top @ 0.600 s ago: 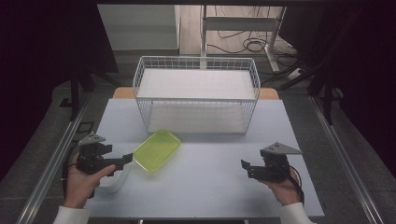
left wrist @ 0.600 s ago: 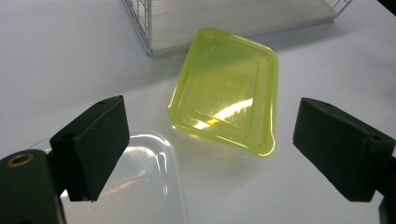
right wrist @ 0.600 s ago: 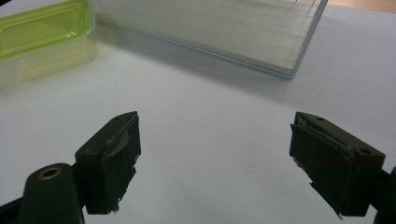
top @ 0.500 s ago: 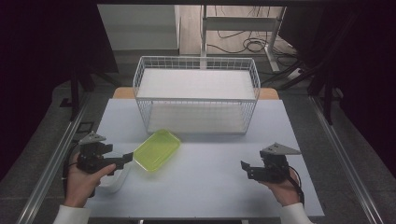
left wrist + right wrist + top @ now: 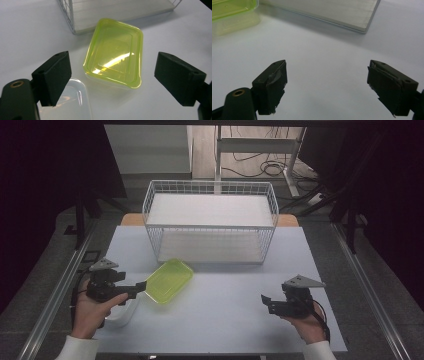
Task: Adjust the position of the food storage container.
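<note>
1. The left claw (image 5: 141,287) hovers low over the left part of the white desk (image 5: 235,320), its jaws spread wide with nothing between the pads.
2. In the left claw view, the translucent yellow-green rectangular plastic container (image 5: 115,52) lies on the desk just ahead of the open jaws, apart from both of them.
3. In the high view that yellow-green container (image 5: 169,281) sits just in front of the white wire basket (image 5: 210,222), near its left front corner, turned at an angle.
4. A clear plastic lid or tub (image 5: 72,105) lies on the desk under the left claw, just beside the yellow-green container.
5. The right claw (image 5: 266,301) is held over the right part of the desk, well apart from the container, jaws wide open and empty.
6. In the right claw view, bare desk lies between the jaws; the container (image 5: 234,15) shows at the upper left.
</note>
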A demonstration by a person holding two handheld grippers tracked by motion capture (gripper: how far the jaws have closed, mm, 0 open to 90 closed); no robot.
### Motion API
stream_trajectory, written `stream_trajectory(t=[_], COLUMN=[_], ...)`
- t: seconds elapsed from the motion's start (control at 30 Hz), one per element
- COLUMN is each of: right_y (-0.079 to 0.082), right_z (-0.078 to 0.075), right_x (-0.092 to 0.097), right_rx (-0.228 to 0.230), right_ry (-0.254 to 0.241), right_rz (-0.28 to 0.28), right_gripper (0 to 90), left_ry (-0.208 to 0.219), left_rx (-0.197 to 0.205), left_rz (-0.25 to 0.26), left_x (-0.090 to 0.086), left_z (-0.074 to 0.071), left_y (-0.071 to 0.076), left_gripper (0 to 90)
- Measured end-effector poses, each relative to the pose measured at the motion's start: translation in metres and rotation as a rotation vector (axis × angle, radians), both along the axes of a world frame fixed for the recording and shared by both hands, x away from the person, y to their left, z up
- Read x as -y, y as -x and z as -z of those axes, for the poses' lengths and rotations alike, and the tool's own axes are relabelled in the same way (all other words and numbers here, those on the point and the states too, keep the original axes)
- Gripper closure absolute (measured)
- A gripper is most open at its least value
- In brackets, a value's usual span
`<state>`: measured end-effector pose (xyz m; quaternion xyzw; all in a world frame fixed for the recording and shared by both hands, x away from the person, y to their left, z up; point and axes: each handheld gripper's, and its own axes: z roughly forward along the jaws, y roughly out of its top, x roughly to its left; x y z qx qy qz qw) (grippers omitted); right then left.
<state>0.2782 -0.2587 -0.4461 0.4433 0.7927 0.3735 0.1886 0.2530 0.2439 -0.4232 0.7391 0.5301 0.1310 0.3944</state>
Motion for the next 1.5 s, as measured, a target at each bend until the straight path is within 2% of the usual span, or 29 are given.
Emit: stream_trajectory(t=[0.17, 0.5, 0.63, 0.83, 1.03, 1.3, 1.4, 1.5], right_y=[-0.002, 0.001, -0.002, -0.006, -0.001, 0.005, 0.005, 0.003], right_z=[0.000, 0.004, 0.005, 0.009, 0.003, 0.001, 0.001, 0.003], right_x=[-0.004, -0.008, -0.008, -0.011, -0.012, -0.007, -0.007, -0.006], right_rx=[-0.012, -0.025, -0.028, -0.045, -0.030, -0.024, -0.027, -0.026], right_ry=[0.000, 0.042, 0.031, 0.059, 0.044, 0.038, 0.037, 0.034], right_rz=[-0.017, -0.037, -0.047, -0.066, -0.070, -0.050, -0.048, -0.044], right_gripper=[16.6, 16.6, 16.6, 16.8, 17.2, 18.2, 18.2, 18.2], left_ry=[-0.007, -0.021, -0.048, -0.076, -0.087, -0.103, -0.126, -0.130], left_rx=[-0.016, -0.006, 0.001, 0.022, -0.023, -0.127, -0.154, -0.174], left_rz=[-0.002, 0.041, 0.044, 0.046, 0.080, 0.111, 0.089, 0.084], left_x=[0.001, 0.007, 0.010, 0.016, 0.022, 0.027, 0.030, 0.032], left_z=[0.005, -0.002, -0.010, -0.028, -0.036, -0.027, -0.023, -0.020], left_y=[0.002, 0.004, -0.005, -0.014, -0.028, -0.063, -0.077, -0.088], left_gripper=[15.2, 19.4, 20.8, 23.2, 23.9, 32.7, 33.1, 33.2])
